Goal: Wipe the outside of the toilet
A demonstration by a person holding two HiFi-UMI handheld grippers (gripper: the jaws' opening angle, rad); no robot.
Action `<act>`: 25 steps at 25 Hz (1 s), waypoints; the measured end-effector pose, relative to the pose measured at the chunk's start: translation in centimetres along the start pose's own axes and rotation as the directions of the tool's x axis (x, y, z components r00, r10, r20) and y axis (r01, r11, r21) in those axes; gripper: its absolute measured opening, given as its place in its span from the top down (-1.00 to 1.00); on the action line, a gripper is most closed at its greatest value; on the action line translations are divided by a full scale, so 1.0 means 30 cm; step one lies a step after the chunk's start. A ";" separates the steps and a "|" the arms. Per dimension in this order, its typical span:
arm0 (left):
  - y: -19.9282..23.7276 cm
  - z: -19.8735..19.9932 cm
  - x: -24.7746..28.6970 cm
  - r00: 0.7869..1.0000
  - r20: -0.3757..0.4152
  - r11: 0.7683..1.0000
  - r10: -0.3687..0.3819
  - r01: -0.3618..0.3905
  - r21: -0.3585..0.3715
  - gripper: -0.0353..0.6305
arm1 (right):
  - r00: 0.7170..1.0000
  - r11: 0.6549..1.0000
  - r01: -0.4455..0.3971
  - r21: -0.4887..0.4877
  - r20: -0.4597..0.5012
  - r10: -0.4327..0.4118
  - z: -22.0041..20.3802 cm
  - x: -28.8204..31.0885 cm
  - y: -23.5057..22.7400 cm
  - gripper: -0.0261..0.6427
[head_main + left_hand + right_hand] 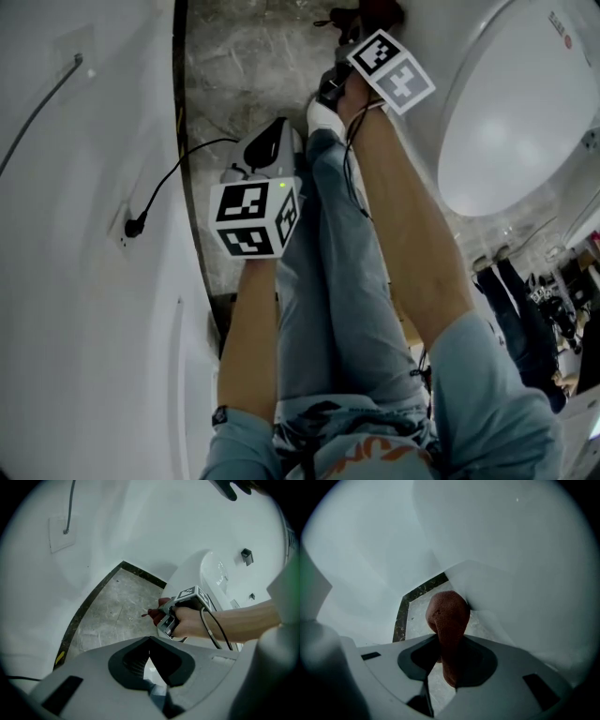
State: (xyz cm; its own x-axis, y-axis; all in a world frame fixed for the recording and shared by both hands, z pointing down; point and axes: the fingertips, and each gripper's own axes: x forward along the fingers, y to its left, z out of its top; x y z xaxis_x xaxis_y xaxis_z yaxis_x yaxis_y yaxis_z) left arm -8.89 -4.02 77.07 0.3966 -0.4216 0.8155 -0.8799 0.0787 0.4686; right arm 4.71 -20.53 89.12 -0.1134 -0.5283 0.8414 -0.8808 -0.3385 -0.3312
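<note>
The white toilet (525, 122) stands at the right of the head view, lid down. My right gripper (352, 33) reaches down beside its base, shut on a red-brown cloth (375, 11). In the right gripper view the cloth (447, 613) sticks out from the jaws and presses against the toilet's curved outer wall (520, 573), close to the floor. The left gripper view shows the right gripper (161, 615), the cloth (154, 613) and the toilet (206, 573) behind them. My left gripper (272, 141) hangs over the floor away from the toilet, its jaws (150, 641) shut on nothing.
A grey marble floor (244, 75) lies between the toilet and a white wall with a dark skirting strip (183, 122). A black plug and cable (136, 225) sit in a wall socket (61, 531). The person's jeans-clad leg (328, 281) runs between the two grippers.
</note>
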 end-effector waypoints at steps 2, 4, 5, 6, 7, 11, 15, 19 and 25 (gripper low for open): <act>-0.001 0.002 -0.008 1.000 0.004 1.000 -0.002 0.002 0.007 0.88 | 1.000 1.000 0.005 0.017 -0.002 -0.005 -0.012 -0.013 -0.010 0.64; -0.006 0.000 -0.016 1.000 0.005 1.000 -0.006 0.006 0.013 0.89 | 1.000 1.000 0.007 0.024 -0.006 -0.007 -0.025 -0.027 -0.017 0.64; -0.011 -0.003 -0.019 1.000 0.005 1.000 -0.009 0.009 0.017 0.88 | 1.000 1.000 0.009 0.027 -0.008 -0.008 -0.031 -0.036 -0.023 0.64; -0.015 -0.007 -0.023 1.000 0.005 1.000 -0.013 0.013 0.021 0.89 | 1.000 1.000 0.010 0.028 -0.008 -0.010 -0.036 -0.045 -0.030 0.64; -0.018 -0.011 -0.026 1.000 0.007 1.000 -0.016 0.015 0.025 0.88 | 1.000 1.000 0.012 0.028 -0.008 -0.011 -0.042 -0.054 -0.036 0.64; -0.021 -0.033 -0.045 1.000 0.015 0.999 -0.023 0.022 0.034 0.89 | 1.000 0.999 0.015 0.031 -0.007 -0.014 -0.076 -0.096 -0.056 0.63; -0.031 -0.066 -0.071 0.999 0.016 0.998 -0.032 0.032 0.046 0.88 | 1.000 0.998 0.029 0.052 -0.005 -0.029 -0.115 -0.147 -0.101 0.63; -0.057 -0.100 -0.107 0.999 0.015 0.997 -0.048 0.047 0.059 0.88 | 0.999 0.995 0.047 0.084 0.000 -0.047 -0.150 -0.210 -0.161 0.63; -0.079 -0.141 -0.172 0.998 0.006 0.994 -0.055 0.054 0.094 0.89 | 0.998 0.993 0.067 0.094 -0.005 -0.067 -0.197 -0.308 -0.232 0.63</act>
State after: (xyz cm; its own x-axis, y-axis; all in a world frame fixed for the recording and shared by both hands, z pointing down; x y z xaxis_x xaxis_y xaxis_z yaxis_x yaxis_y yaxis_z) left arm -7.74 1.78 73.18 0.4428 -0.4307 0.7864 -0.8779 -0.0299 0.4779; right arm 9.17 -8.69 86.18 -0.0569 -0.5005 0.8639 -0.8394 -0.4444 -0.3128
